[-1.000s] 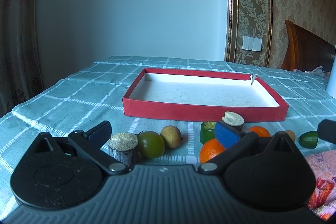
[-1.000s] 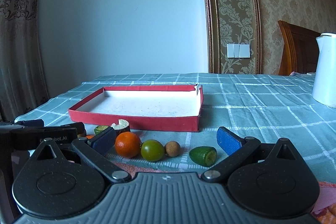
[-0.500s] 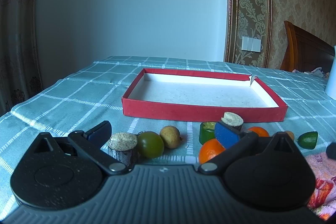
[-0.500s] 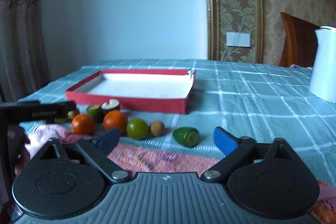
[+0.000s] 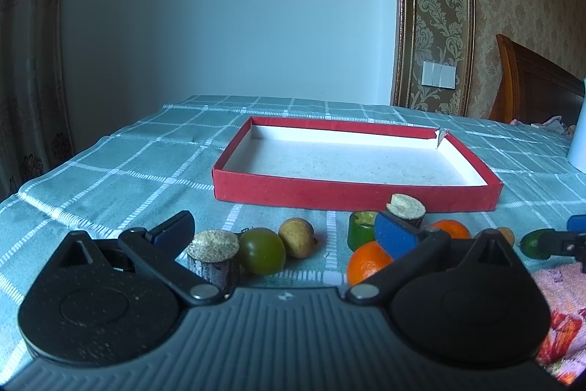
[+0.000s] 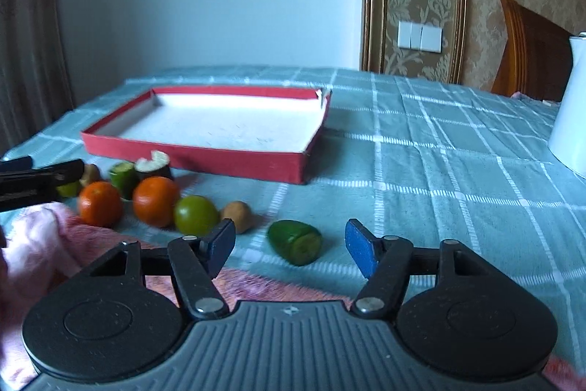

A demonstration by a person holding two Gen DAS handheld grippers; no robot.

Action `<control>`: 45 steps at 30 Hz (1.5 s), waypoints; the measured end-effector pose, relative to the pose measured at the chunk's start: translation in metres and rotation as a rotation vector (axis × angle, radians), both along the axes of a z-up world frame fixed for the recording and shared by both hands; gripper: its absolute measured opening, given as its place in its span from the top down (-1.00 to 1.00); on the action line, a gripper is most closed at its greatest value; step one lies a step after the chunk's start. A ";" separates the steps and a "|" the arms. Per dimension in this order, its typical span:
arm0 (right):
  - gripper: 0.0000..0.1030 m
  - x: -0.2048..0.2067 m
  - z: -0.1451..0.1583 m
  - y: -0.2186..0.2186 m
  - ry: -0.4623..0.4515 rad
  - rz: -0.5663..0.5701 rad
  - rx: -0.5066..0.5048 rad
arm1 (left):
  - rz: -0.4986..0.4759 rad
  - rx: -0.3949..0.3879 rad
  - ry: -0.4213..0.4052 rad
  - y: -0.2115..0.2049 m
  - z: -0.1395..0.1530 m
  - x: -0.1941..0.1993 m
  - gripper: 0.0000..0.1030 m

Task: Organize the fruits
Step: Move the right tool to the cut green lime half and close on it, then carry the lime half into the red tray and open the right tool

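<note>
Right gripper [image 6: 291,246] hangs wide apart, framing the cut green piece [image 6: 296,242] on the tablecloth [image 6: 439,171]. Left gripper [image 5: 282,231], spread too, faces fruit before the empty red tray [image 5: 355,189]; contact looks unlikely.

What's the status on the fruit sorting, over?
Left gripper open, empty, low behind the fruit row. Right gripper open, lined up on green cut piece. Red tray holds no fruit. Nothing blocking the green piece.

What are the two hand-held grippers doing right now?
Left hand-held gripper: open, holding nothing.
Right hand-held gripper: open, holding nothing, cut green fruit ahead between its fingers.
</note>
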State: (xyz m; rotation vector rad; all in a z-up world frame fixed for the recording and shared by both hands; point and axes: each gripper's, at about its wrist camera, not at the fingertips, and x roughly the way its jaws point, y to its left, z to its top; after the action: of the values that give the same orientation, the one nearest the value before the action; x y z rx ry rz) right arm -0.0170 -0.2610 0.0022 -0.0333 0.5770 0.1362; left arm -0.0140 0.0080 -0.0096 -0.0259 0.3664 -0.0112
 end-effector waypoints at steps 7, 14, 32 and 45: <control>0.11 0.023 -0.012 -0.004 0.084 0.041 -0.017 | -0.002 -0.003 0.006 0.001 -0.001 0.001 -1.00; 0.31 0.021 -0.014 -0.001 0.083 0.072 -0.008 | -0.004 -0.008 0.009 0.002 -0.001 0.002 -1.00; 0.31 0.124 0.012 0.021 0.062 0.052 0.077 | -0.012 -0.017 0.028 0.003 -0.001 0.005 -1.00; -0.38 0.075 0.019 0.003 -0.092 -0.096 0.148 | -0.010 -0.032 0.048 0.006 -0.002 0.009 -1.00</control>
State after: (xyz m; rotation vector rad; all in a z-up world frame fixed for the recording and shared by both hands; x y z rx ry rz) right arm 0.0575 -0.2583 0.0215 0.1310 0.4742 0.0827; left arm -0.0052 0.0141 -0.0118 -0.0558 0.4143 -0.0259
